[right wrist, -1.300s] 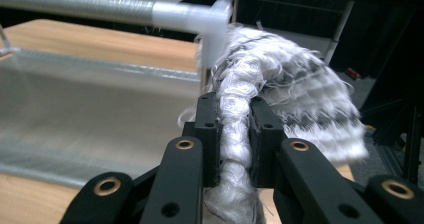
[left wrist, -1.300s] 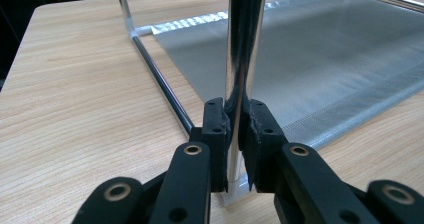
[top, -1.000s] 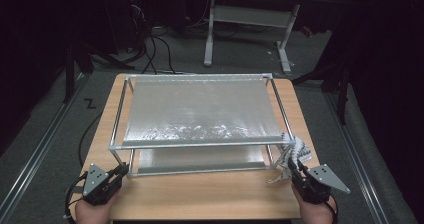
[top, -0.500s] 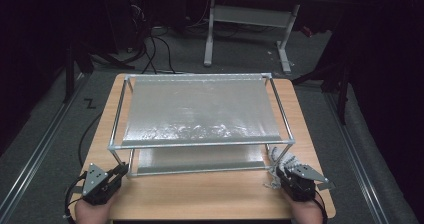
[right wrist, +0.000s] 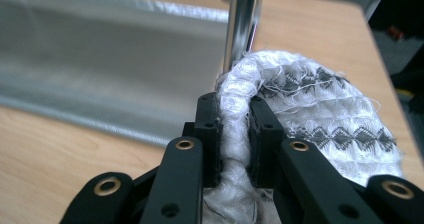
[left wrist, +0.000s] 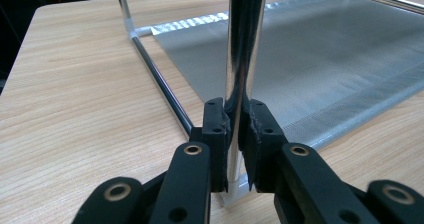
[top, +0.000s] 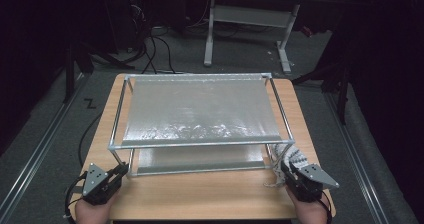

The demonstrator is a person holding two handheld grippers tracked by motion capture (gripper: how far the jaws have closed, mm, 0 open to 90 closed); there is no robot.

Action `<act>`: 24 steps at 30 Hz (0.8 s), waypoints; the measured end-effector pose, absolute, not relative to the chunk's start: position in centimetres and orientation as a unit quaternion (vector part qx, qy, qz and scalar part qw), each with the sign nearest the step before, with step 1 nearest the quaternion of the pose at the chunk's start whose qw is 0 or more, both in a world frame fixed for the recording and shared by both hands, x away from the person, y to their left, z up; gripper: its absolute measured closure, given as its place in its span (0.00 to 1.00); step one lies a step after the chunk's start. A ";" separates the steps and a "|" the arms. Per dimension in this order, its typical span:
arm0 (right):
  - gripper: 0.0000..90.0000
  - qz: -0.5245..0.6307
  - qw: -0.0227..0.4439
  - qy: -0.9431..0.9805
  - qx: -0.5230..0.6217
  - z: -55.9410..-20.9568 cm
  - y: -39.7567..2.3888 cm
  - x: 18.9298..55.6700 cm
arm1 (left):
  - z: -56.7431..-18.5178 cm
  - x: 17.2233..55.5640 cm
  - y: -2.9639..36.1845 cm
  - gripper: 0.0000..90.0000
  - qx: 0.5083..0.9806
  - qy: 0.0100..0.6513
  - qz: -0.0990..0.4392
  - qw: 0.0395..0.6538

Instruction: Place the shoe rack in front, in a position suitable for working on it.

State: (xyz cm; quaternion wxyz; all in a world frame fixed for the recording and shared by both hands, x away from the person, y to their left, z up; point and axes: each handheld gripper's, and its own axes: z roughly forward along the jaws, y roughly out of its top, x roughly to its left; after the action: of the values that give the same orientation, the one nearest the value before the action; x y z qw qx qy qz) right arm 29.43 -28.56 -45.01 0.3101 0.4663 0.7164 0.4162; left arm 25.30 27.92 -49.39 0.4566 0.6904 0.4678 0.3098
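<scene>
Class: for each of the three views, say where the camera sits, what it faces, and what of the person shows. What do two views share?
High view: above the table, looking down at the rack; both hands.
Left gripper view: on the left gripper, shut on the rack's post.
Right gripper view: on the right gripper, shut on the white knitted cloth.
Shared: cloth and rack.

One wooden table (top: 200, 199), one two-tier metal rack (top: 200, 145), one white patterned cloth (top: 292, 156), two claws.
</scene>
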 end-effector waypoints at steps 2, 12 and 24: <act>0.87 0.428 0.321 0.709 0.460 -44.3 -28.5 29.1 | -49.4 25.3 27.9 0.90 0.691 0.468 0.310 0.457; 0.87 0.478 0.362 0.669 0.439 -41.0 -28.8 27.5 | -49.4 25.3 27.9 0.90 0.690 0.467 0.310 0.457; 0.88 0.451 0.336 0.693 0.450 -43.1 -28.7 28.5 | -49.4 25.3 27.9 0.90 0.691 0.467 0.309 0.456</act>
State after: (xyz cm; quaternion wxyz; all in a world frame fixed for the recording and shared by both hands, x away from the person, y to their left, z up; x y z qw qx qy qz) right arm 28.49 -28.70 -43.14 0.3358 0.4501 0.6934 0.4514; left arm 25.34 27.94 -49.38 0.4564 0.6911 0.4673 0.3093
